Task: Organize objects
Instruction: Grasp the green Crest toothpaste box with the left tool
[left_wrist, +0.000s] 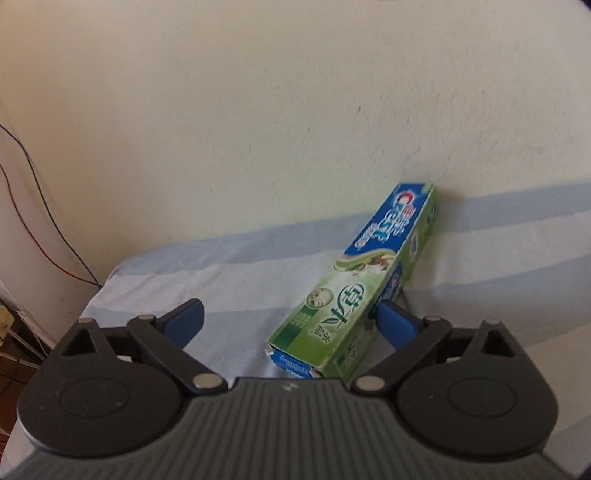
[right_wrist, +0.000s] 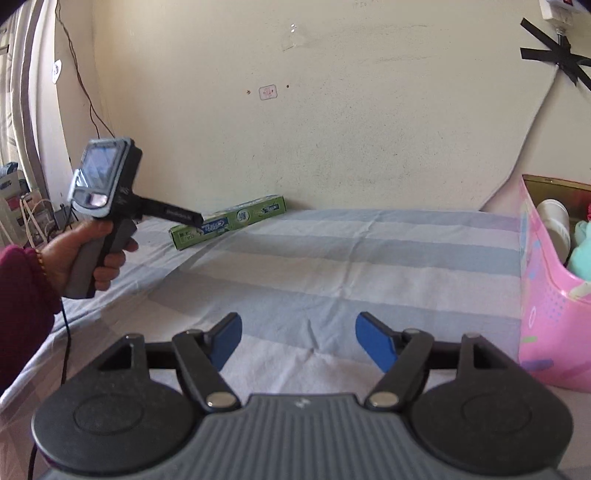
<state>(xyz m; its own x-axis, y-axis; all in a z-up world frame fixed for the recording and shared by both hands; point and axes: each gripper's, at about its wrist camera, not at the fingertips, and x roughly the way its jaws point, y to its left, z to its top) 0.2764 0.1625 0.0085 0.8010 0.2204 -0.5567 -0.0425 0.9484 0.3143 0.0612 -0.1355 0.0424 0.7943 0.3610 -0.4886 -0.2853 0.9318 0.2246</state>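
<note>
A green and blue Crest toothpaste box (left_wrist: 360, 286) lies on the striped bed sheet (left_wrist: 240, 280), its far end against the wall. My left gripper (left_wrist: 291, 319) is open around the box's near end; the right finger (left_wrist: 397, 325) is beside the box and the left finger (left_wrist: 184, 321) stands well clear. In the right wrist view the box (right_wrist: 236, 221) lies at the far left with the left gripper (right_wrist: 192, 218) at it, held in a hand. My right gripper (right_wrist: 299, 341) is open and empty above the sheet (right_wrist: 332, 266).
A pink basket (right_wrist: 550, 314) stands at the right edge of the bed, holding a white bottle (right_wrist: 554, 225) and a teal cloth (right_wrist: 583, 254). A cream wall (right_wrist: 314, 110) runs along the back. Cables (left_wrist: 40, 206) hang at the left beyond the bed's edge.
</note>
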